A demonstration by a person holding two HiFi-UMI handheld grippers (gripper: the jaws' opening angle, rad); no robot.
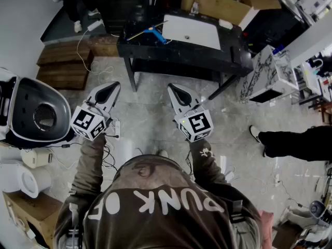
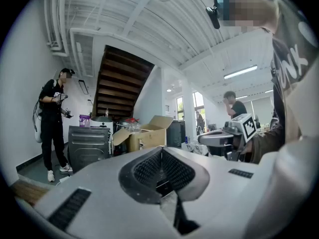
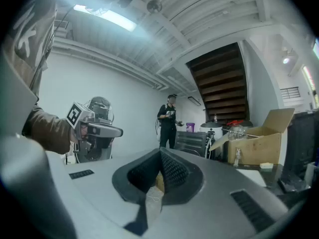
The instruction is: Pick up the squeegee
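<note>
The squeegee (image 1: 155, 34), with a blue handle and a long thin pale blade, lies on the left part of the black table (image 1: 181, 53) in the head view. It shows in neither gripper view. My left gripper (image 1: 112, 87) and right gripper (image 1: 172, 89) are held level over the floor, well short of the table. Both are shut with nothing between their jaws. In the left gripper view the jaws of the left gripper (image 2: 160, 151) meet at the tip, and so do those of the right gripper (image 3: 160, 153) in its own view.
A white sheet (image 1: 193, 31) lies on the table beside the squeegee, with a cardboard box (image 1: 218, 5) behind. A white appliance (image 1: 31, 113) stands at left, wooden steps (image 1: 65, 61) beyond it. A marbled cabinet (image 1: 270, 74) and a person's leg (image 1: 295, 141) are at right. Another person (image 2: 52, 123) stands farther back.
</note>
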